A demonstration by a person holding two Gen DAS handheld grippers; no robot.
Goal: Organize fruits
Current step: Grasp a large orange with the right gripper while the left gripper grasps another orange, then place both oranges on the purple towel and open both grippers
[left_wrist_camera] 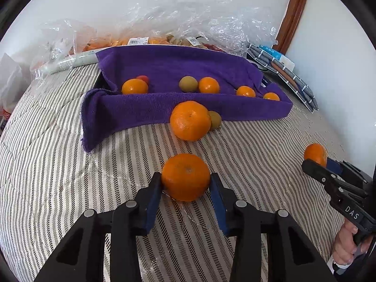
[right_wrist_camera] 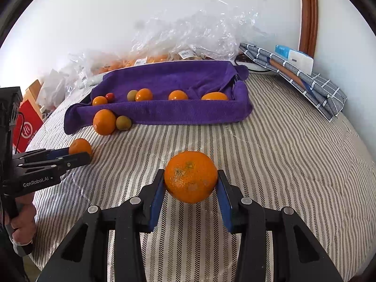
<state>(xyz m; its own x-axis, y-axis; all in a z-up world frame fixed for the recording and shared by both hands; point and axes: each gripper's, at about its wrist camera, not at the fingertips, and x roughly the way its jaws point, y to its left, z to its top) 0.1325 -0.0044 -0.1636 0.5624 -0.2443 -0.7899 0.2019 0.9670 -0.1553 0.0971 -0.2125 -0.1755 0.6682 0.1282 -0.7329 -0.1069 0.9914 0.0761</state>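
Left gripper (left_wrist_camera: 185,183) is closing its pads on an orange (left_wrist_camera: 185,176), both sides touching, fruit sitting low on the striped cloth (left_wrist_camera: 58,169). Ahead of it, a loose orange (left_wrist_camera: 189,120) and a greenish fruit (left_wrist_camera: 215,119) are lying against the purple towel tray (left_wrist_camera: 164,110), likely next in. Right gripper (right_wrist_camera: 190,183) is pinching a scarred orange (right_wrist_camera: 190,176) the same way. Only the right view is showing the red box (right_wrist_camera: 25,127) beyond the left tongs.
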